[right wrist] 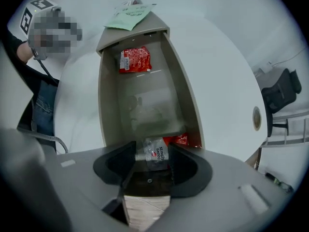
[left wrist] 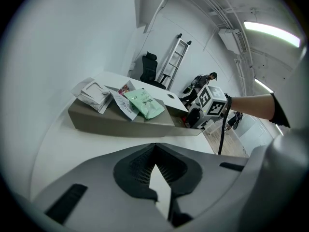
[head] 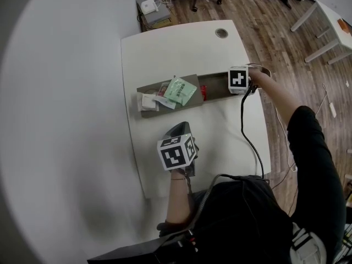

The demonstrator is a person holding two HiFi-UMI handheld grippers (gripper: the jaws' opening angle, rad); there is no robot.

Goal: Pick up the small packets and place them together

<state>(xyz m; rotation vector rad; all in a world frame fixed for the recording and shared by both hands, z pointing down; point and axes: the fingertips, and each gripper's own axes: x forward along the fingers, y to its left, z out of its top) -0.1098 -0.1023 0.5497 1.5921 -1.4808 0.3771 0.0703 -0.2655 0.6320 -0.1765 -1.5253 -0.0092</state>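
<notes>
The right gripper (right wrist: 151,149) is released, with a clear packet (right wrist: 156,154) between its jaws in the tray (right wrist: 107,105); the left gripper (left wrist: 154,149) is clenched and empty above the tabletop (left wrist: 72,144).

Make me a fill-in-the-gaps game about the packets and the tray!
The top packet on the pile is ___. The tray sits on a ___ table. The packet lying alone mid-tray is ___. The right gripper has a small ___ between its jaws.
Missing words: green, white, red, packet.
</notes>
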